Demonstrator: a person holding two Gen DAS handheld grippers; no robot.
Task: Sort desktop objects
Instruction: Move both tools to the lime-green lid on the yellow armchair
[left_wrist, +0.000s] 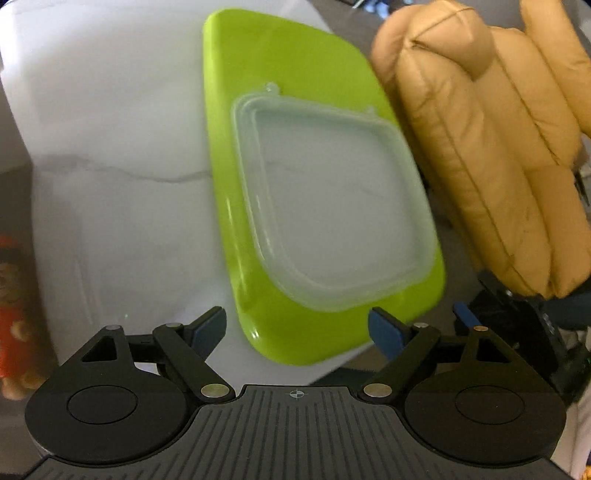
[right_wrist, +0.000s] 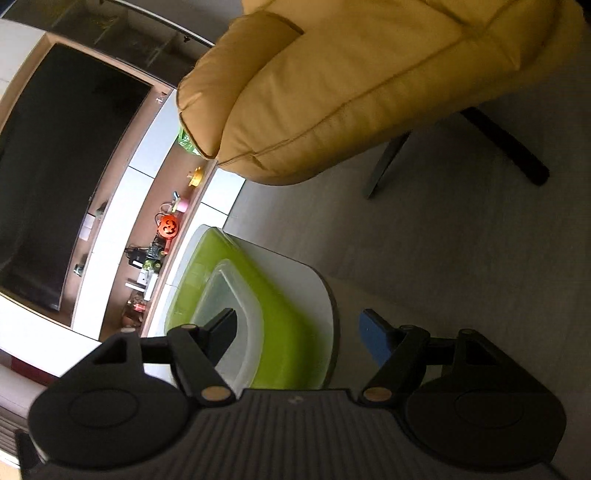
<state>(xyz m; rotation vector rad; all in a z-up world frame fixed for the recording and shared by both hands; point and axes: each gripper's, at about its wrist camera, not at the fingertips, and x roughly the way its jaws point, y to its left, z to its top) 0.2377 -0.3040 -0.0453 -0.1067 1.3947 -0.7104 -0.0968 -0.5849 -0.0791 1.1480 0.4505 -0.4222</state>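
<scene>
Left tongs: spread wide with nothing between them; the blue-padded tips sit either side of the near end of the green tray, above it.
Right tongs: spread wide too and holding nothing; the dark left finger overlaps the clear container in view, the blue-padded right finger hangs off the worktop edge over the floor.
Green tray: a lime-green, rounded rectangular tray lying flat on the white worktop, close to its right edge and running away from the left camera.
Clear container: a translucent, square-ish plastic piece with a raised rim, lying inside the green tray toward its near end; whether it is a lid or a shallow box I cannot tell.
Worktop: white with faint grey veining, bare to the left of the tray.
Armchair: tan, padded leather, standing on the grey floor just beyond the worktop's right side.
Shelf: seen only from the right wrist camera, well apart from the worktop; small items sit on it, among them an orange pumpkin, beside a large dark screen.
</scene>
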